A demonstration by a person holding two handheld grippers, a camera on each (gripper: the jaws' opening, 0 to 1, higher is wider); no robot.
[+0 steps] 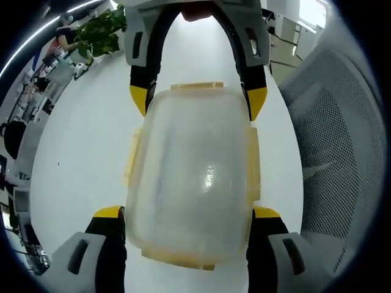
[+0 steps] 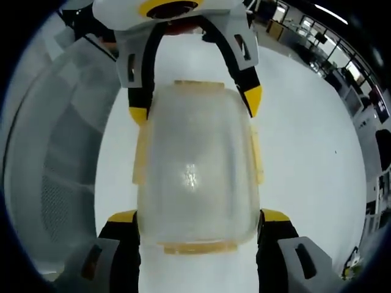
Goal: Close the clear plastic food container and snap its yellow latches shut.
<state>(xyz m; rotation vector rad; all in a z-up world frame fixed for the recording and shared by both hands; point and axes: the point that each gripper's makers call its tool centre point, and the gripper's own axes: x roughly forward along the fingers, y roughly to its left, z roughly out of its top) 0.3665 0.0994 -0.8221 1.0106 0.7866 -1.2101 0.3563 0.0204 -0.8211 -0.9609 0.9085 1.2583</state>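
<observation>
Container [image 1: 192,183] of clear plastic sits on a white table [image 1: 79,152], lid on, between two facing grippers. Left gripper [image 1: 189,223] and right gripper [image 2: 198,226] each stand wide open, jaws straddling opposite ends — gripping nothing. Closing looks done; yellow latches [image 1: 253,162] along the edges remain, though their state is unclear. A mesh chair [image 1: 336,140] stands beside.

Left gripper [image 1: 189,213]: black curved jaws showing yellow pointed tips, grey housings with dark slots sitting behind them. Right gripper [image 2: 197,218]: matching black jaws, yellow tips, grey slotted housings; a yellow ring showing on the opposing white body.
</observation>
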